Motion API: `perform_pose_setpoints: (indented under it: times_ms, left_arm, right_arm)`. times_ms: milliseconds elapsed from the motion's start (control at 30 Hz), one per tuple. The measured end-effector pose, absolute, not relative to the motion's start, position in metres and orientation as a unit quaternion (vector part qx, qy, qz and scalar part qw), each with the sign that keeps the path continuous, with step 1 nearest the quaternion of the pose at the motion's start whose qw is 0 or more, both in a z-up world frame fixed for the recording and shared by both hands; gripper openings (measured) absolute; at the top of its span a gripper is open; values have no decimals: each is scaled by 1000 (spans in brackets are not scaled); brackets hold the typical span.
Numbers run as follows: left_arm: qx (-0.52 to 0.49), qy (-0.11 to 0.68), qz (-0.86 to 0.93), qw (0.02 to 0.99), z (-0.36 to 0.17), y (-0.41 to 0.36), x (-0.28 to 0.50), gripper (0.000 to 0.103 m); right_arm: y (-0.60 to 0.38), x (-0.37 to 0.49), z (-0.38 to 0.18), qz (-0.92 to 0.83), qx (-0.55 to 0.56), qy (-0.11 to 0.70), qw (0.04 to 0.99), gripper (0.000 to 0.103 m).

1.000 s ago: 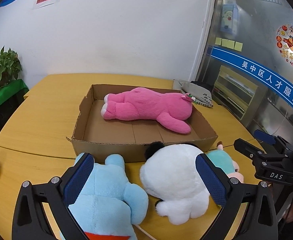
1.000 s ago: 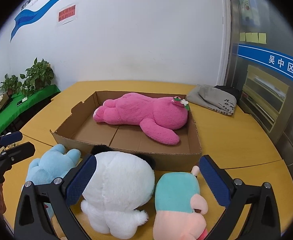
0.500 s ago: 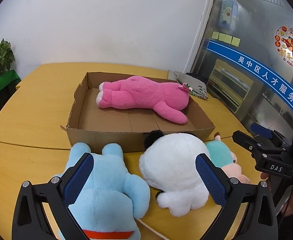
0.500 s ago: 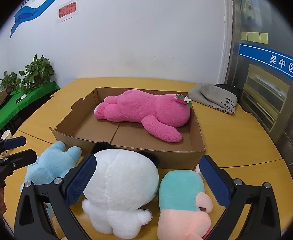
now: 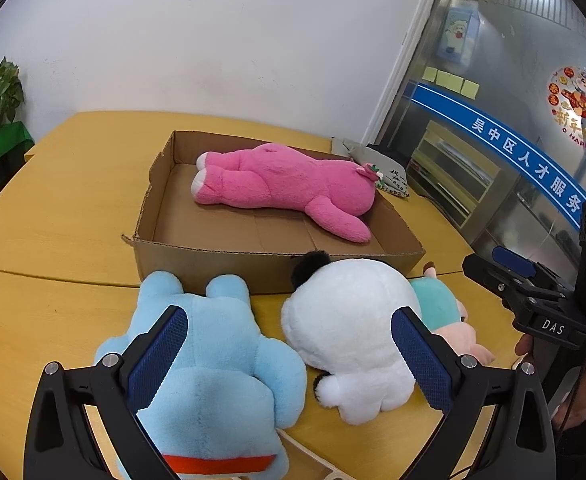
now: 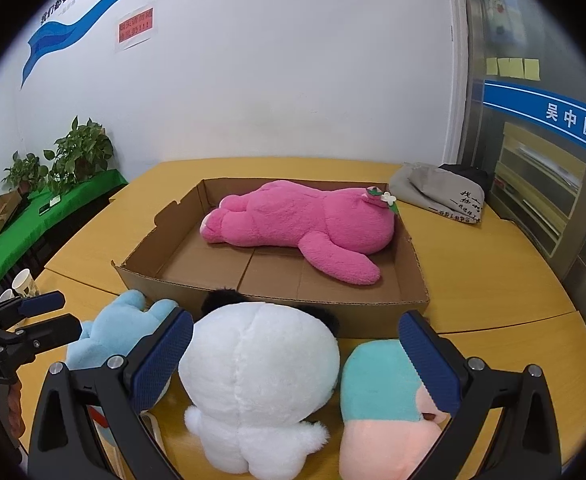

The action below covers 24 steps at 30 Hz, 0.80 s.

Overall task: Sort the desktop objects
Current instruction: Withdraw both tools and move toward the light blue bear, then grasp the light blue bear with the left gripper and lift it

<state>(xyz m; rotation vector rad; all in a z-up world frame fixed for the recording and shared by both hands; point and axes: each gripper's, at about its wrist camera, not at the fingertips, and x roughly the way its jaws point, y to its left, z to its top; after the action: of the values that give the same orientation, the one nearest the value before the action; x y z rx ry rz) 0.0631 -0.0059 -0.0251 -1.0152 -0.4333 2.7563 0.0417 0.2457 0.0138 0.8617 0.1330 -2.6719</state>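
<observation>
A pink plush [image 5: 285,186] [image 6: 309,220] lies inside a shallow cardboard box [image 5: 197,258] [image 6: 165,280] on the yellow table. In front of the box lie three plush toys: a light blue one [image 5: 213,364] [image 6: 121,328], a white one with black ears [image 5: 353,328] [image 6: 257,376], and a teal and pink one [image 5: 441,308] [image 6: 381,396]. My left gripper [image 5: 289,352] hangs open above the blue and white toys, holding nothing. My right gripper [image 6: 297,360] is open too, over the white and teal toys. Each gripper shows in the other's view, the right gripper [image 5: 509,276] and the left gripper [image 6: 49,316].
A grey cloth bag [image 6: 441,198] lies on the table right of the box. Paper cups [image 6: 25,282] stand at the table's left edge. Potted plants [image 6: 77,156] sit on a green-covered side table. A glass wall with shelves runs along the right. A hand [image 5: 573,384] holds the right gripper.
Both grippers have drifted slightly; the left view turned a little left, so the box and toys sit further right in it. Both stay open and the toys have not moved.
</observation>
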Motion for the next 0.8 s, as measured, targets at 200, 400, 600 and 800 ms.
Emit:
perform_pose_setpoints:
  times_ms: [200, 400, 600, 800]
  left_arm:
    - [-342, -153, 923, 82, -28, -18, 65, 103]
    - [-345, -161, 921, 85, -34, -31, 66, 103]
    - [-350, -177, 915, 96, -45, -56, 69, 103]
    - [-382, -184, 900, 96, -74, -95, 69, 103]
  right_arm:
    - [237, 41, 10, -935, 309, 46, 168, 103]
    - [234, 44, 8, -931, 310, 31, 191, 103]
    - [232, 52, 1, -914, 318, -18, 252, 103]
    - [182, 70, -28, -881, 357, 16, 310, 102]
